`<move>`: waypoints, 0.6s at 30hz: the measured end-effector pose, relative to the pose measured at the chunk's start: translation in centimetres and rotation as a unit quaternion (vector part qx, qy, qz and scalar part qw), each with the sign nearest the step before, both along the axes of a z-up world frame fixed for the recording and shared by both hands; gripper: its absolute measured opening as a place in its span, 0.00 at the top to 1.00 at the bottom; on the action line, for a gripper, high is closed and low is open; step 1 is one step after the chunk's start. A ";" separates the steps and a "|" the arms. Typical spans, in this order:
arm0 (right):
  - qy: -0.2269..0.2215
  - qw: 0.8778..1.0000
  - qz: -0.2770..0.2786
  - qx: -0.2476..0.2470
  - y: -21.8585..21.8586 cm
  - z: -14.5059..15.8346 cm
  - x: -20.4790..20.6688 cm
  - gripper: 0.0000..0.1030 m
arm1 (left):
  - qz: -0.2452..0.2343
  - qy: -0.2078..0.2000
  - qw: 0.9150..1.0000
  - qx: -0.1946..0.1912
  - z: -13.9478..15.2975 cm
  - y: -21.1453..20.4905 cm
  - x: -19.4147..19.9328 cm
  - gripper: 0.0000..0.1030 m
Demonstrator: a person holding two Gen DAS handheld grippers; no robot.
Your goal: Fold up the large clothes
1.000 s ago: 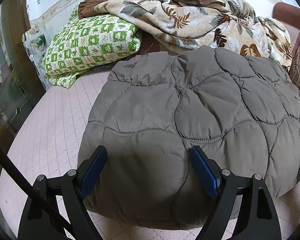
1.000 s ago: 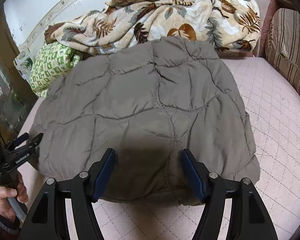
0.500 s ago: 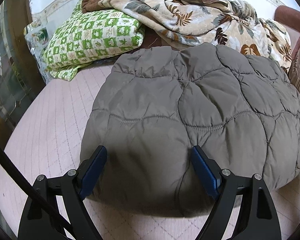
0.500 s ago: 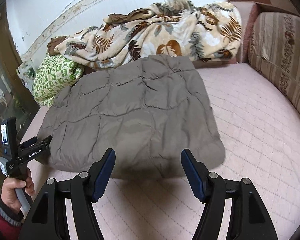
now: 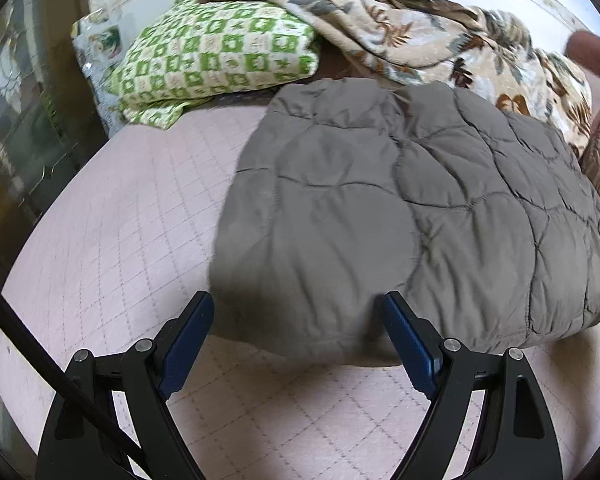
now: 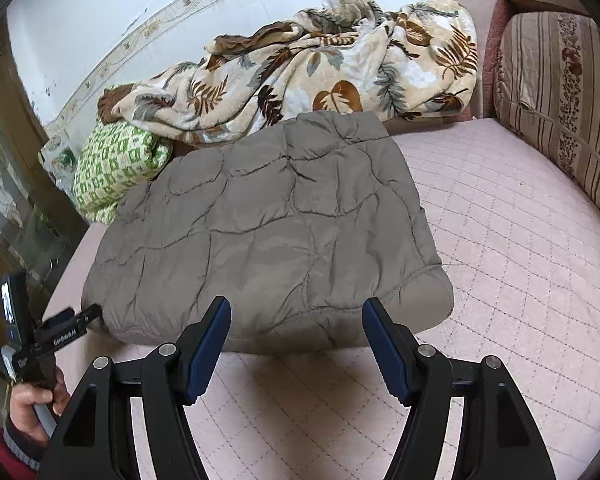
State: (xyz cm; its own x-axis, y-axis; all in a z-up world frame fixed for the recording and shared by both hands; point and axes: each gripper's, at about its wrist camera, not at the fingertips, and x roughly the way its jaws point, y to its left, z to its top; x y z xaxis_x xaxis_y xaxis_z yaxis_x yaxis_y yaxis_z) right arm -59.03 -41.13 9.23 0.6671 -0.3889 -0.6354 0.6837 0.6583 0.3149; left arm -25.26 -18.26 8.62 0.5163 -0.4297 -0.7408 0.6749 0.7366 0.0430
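Note:
A grey quilted padded garment (image 5: 420, 216) (image 6: 276, 232) lies folded into a thick rectangle on the pink quilted bed (image 5: 112, 248) (image 6: 512, 248). My left gripper (image 5: 298, 312) stands open just short of the garment's near edge, nothing pressed between its blue pads. My right gripper (image 6: 296, 320) is open too, hovering in front of the near edge with the pads clear of the cloth. In the right wrist view the left gripper (image 6: 82, 318) shows at the garment's left corner, held by a hand (image 6: 32, 400) in a red sleeve.
A green-and-white checked folded blanket (image 5: 212, 56) (image 6: 116, 164) and a leaf-patterned blanket (image 5: 420, 40) (image 6: 320, 68) lie heaped along the wall. A striped cushion (image 6: 560, 112) lines the right side. A dark glass-fronted cabinet (image 5: 24, 120) stands at the left.
Both grippers have drawn back from the garment's near edge, open the whole time. The left one has also slid to the left, so more bare bed shows beside the garment.

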 end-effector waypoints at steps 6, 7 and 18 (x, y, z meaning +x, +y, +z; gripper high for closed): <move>-0.007 0.999 -0.042 0.013 -1.9 -0.3 -1.3 0.30 | 0.028 0.028 0.999 -0.011 -0.3 1.2 2.3 0.17; -0.009 0.999 -0.048 0.022 -2.4 -0.7 -1.4 0.30 | 0.034 0.033 0.999 -0.012 -0.4 1.1 2.6 0.17; 0.028 0.999 0.014 -0.001 -0.2 -1.1 4.0 0.30 | -0.049 -0.108 0.993 -0.008 1.7 -2.1 -4.3 0.17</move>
